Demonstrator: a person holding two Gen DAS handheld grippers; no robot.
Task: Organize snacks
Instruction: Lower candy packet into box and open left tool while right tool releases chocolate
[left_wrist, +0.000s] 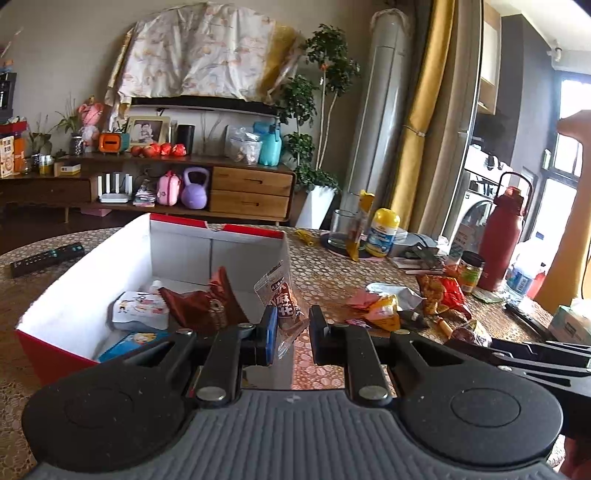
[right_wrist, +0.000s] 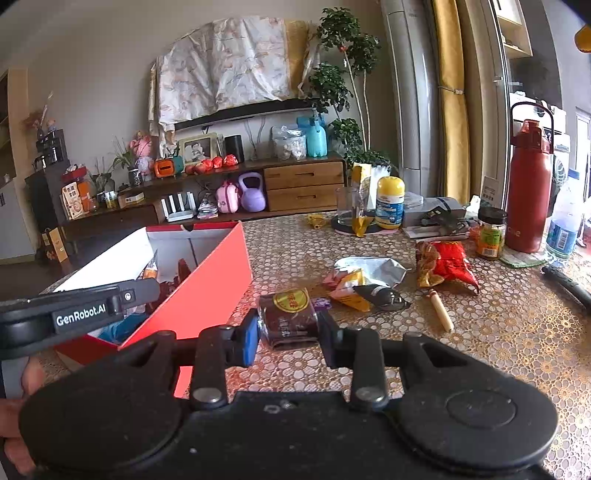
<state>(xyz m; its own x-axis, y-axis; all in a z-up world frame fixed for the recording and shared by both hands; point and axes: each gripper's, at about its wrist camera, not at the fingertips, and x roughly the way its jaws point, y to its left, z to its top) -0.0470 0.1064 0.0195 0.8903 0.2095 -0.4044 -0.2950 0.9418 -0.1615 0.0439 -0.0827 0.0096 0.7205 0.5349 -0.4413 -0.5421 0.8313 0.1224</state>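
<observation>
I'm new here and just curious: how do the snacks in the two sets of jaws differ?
The left gripper pinches a clear packet with dark lettering, thin and upright. The right gripper squeezes a dark brown packet with a yellow round label, chunky and lying flat. Both are clamped near the red box.

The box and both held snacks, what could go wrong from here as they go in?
1. The left claw pinches only the lower corner of its clear snack packet, so the packet may slip out before it is over the box.
2. The right claw holds the dark packet outside the box's red wall; carried low, it could knock that wall.
3. Both claws are close together near the box and could bump each other.
</observation>
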